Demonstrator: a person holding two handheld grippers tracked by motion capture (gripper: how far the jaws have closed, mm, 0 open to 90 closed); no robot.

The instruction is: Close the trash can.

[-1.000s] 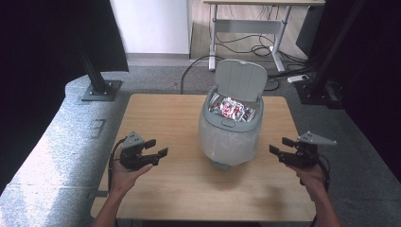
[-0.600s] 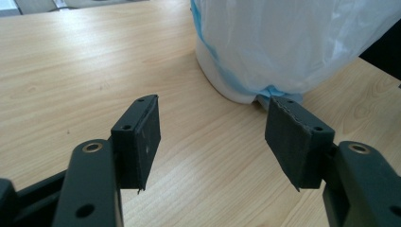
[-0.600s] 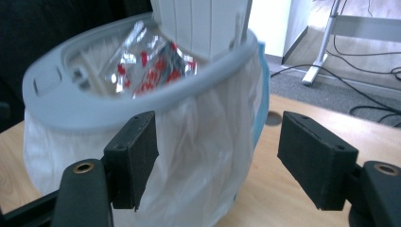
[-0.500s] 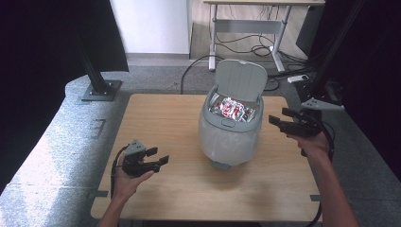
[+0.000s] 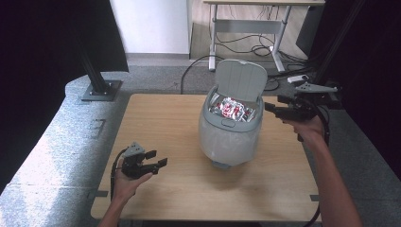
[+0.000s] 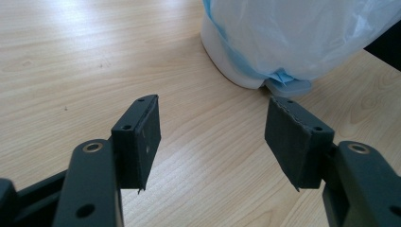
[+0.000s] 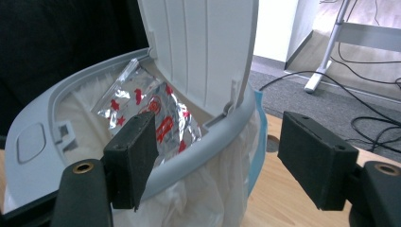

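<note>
Since a moment ago the right gripper (image 5: 276, 106) has risen to the rim of the bin (image 5: 230, 137) at its right side, jaws spread wide and empty, the forearm reaching far across the table (image 5: 165, 118). Mid-table the bin stands upright — lid (image 5: 240, 80) tipped up at the far side, silver wrappers (image 7: 156, 111) inside. Near left, the left gripper (image 5: 157, 159) rests low — jaws wide, aimed right toward the bin's base.

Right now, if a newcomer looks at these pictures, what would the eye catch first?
The grey trash bin in the middle of the wooden table, its lid standing open over a shiny silver wrapper with red print. Next, the right gripper raised beside the bin's rim, jaws open, while the left gripper waits low near the table's front-left.
</note>
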